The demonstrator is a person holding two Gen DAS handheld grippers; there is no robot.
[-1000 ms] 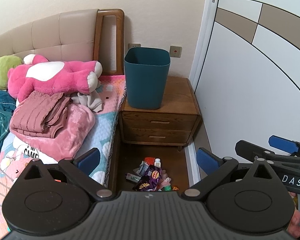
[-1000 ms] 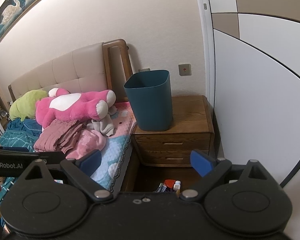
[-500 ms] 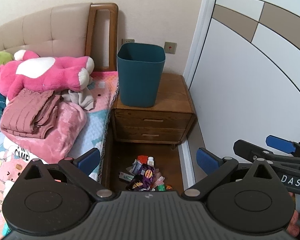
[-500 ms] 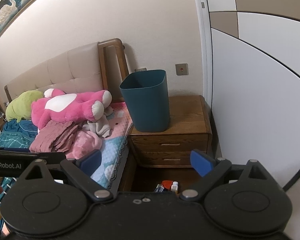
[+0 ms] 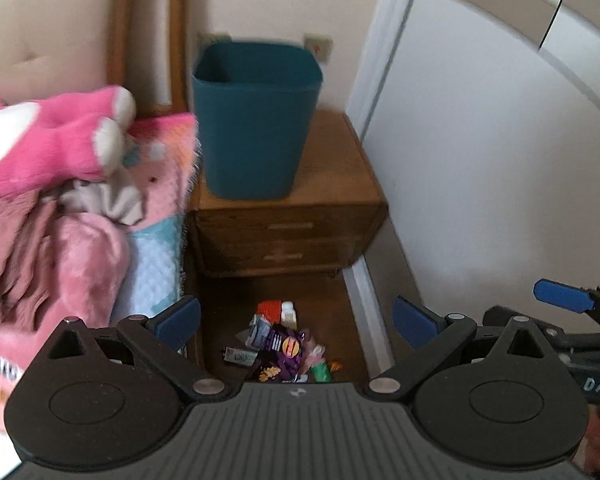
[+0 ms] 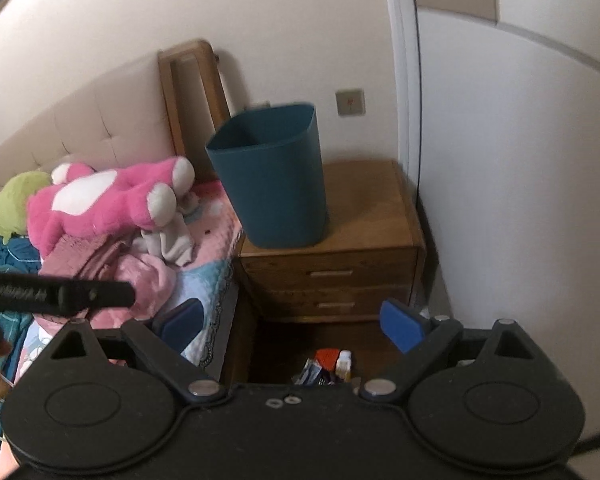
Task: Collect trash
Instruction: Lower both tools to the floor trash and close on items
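A pile of trash (image 5: 284,344), wrappers and a small bottle, lies on the dark wood floor in front of the nightstand; its top edge shows in the right wrist view (image 6: 329,366). A dark teal bin (image 5: 256,120) (image 6: 274,176) stands upright on the wooden nightstand (image 5: 332,196) (image 6: 372,224). My left gripper (image 5: 296,320) is open and empty above the pile. My right gripper (image 6: 292,322) is open and empty, further back from the pile.
A bed with a pink plush toy (image 5: 48,140) (image 6: 108,200) and pink blankets (image 5: 60,248) lies to the left. A white wardrobe door (image 5: 500,160) (image 6: 520,200) stands close on the right. The floor gap between them is narrow.
Both grippers have moved forward toward the nightstand and the trash pile, which now looks larger. Both stay open. The views are blurred by motion.
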